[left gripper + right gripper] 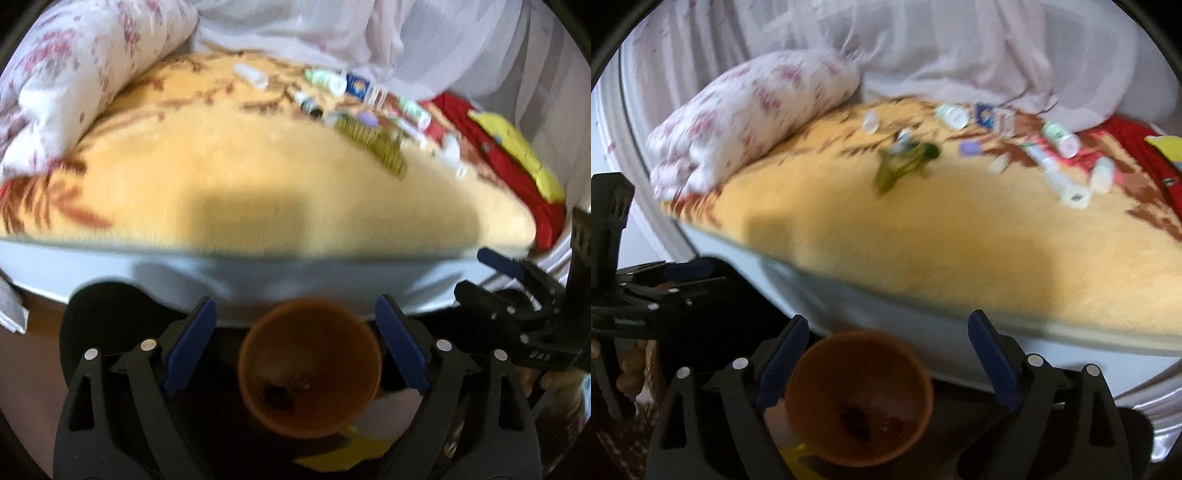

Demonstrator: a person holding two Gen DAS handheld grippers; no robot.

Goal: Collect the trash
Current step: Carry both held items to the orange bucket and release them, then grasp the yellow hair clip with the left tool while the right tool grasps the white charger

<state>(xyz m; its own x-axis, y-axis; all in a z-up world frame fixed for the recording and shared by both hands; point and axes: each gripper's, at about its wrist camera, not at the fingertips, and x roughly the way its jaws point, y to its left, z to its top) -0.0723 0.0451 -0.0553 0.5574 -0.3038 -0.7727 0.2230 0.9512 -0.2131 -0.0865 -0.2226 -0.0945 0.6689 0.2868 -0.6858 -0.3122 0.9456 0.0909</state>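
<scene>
A bed [923, 236] is stretching across both views, with a blanket [258, 184] lying on it. A pillow [750, 114] is resting at the blanket's far left end, and a curtain [942, 48] is hanging behind the bed. Small bottles [952, 116] and packets [356, 85] are lying scattered on the blanket's far right part, right of the pillow; motion blur is hiding what each one is. A bucket [309, 367] is standing on the floor before the bed's near edge, below both claws. In the left wrist view the right claw [502, 266] is showing at the right, beside the bed edge.
</scene>
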